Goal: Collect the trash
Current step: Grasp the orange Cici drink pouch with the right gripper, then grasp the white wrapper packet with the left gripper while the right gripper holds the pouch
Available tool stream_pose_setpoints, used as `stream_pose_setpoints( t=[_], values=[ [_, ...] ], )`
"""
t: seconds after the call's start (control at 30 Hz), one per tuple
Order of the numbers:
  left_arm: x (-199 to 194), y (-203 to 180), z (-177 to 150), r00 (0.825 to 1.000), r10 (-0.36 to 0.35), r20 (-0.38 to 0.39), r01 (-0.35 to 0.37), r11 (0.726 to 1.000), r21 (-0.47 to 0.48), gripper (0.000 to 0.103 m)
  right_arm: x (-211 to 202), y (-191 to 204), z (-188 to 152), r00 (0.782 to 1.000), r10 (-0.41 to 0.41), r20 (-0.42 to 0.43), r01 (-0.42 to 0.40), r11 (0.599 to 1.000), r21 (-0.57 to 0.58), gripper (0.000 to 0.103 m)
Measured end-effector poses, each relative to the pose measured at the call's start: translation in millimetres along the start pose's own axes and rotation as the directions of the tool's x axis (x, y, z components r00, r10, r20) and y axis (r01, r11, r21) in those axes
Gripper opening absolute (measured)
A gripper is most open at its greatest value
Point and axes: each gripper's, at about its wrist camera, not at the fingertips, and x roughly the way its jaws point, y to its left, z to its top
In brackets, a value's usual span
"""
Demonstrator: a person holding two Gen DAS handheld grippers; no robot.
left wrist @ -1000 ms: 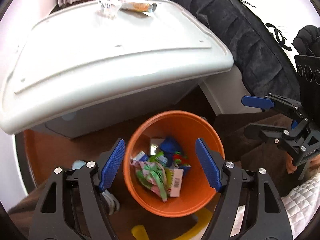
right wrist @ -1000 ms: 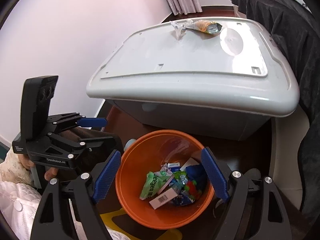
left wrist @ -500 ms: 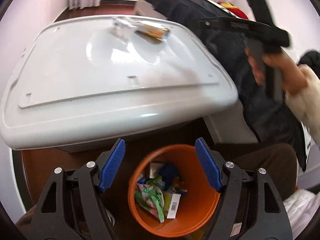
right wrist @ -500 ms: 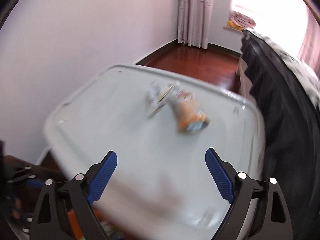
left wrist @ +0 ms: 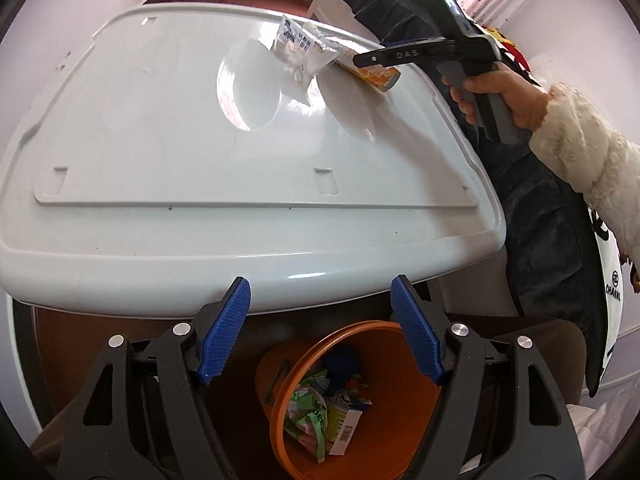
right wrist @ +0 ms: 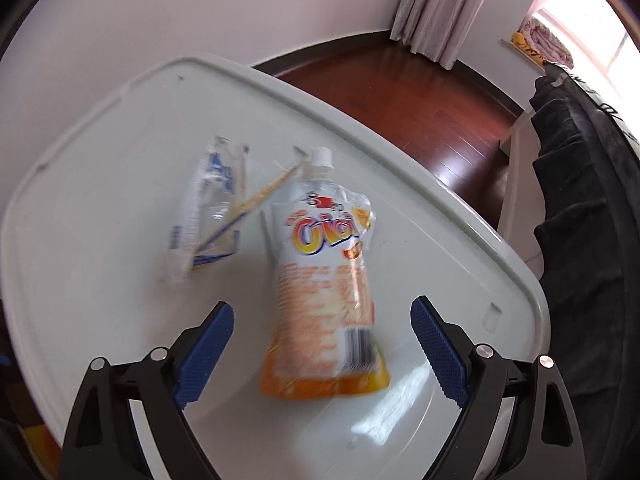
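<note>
An orange-and-white drink pouch (right wrist: 326,296) with a white cap lies on the white bin lid (right wrist: 100,248), and a clear crumpled wrapper (right wrist: 212,200) lies just left of it. My right gripper (right wrist: 322,354) is open above the lid with the pouch's lower half between its fingers, touching neither. In the left wrist view the right gripper hovers over the pouch (left wrist: 376,76) and wrapper (left wrist: 300,46) at the lid's far side. My left gripper (left wrist: 320,334) is open and empty above the orange trash bucket (left wrist: 396,412), which holds several wrappers.
A dark blanket (right wrist: 580,208) hangs along the right of the bin. Red-brown wooden floor (right wrist: 420,92) and a curtain (right wrist: 444,4) lie beyond the lid. A white wall stands to the left.
My right gripper has moved from over the orange bucket up and across the lid to the pouch. My left gripper has risen and pulled back from the bucket. Both stayed open.
</note>
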Motion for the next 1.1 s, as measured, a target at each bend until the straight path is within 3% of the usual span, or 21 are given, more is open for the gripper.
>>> stream_pose_setpoints(
  t=[0.07,0.2,0.37,0.43,0.63,0.83,1.1],
  values=[
    [1.6,2.2,0.9,1.0,-0.009,-0.009,0.008,1.0,-0.006,0.071,11.8,-6.1,1.0,0.999,0.032,-0.014,-0.031,0.999,0.036,0.091],
    [5.7,2.5,-0.6,1.0,-0.006,-0.028,0.006,1.0,-0.008,0.071,30.6,-6.2,-2.1,0.999,0.012,-0.042,-0.01,0.998,0.056,0.089],
    [5.6,1.9,0.3,1.0,-0.004,-0.03,0.003,1.0,-0.017,0.071,29.2,-6.7,-5.1,0.999,0.04,0.003,-0.04,0.992,0.121,0.052],
    [6.0,0.3,1.5,1.0,-0.008,-0.025,0.007,1.0,-0.017,0.071,24.6,-9.3,-7.0,0.998,0.066,-0.001,-0.065,0.985,0.161,0.047],
    [3.8,-12.3,12.8,1.0,0.013,0.008,-0.013,1.0,0.015,0.071,-23.4,-24.5,-51.6,0.996,0.048,0.079,-0.069,0.956,0.284,0.046],
    [14.7,-32.5,61.6,0.998,0.043,0.042,-0.047,0.996,0.081,0.071,-83.3,-20.9,-108.6,0.988,0.001,0.154,-0.061,0.921,0.385,0.047],
    [60.3,-42.4,171.2,0.989,0.103,0.107,-0.11,0.992,0.068,0.071,-112.3,-10.3,-158.3,0.979,0.015,0.201,-0.11,0.875,0.471,0.048]
  ],
)
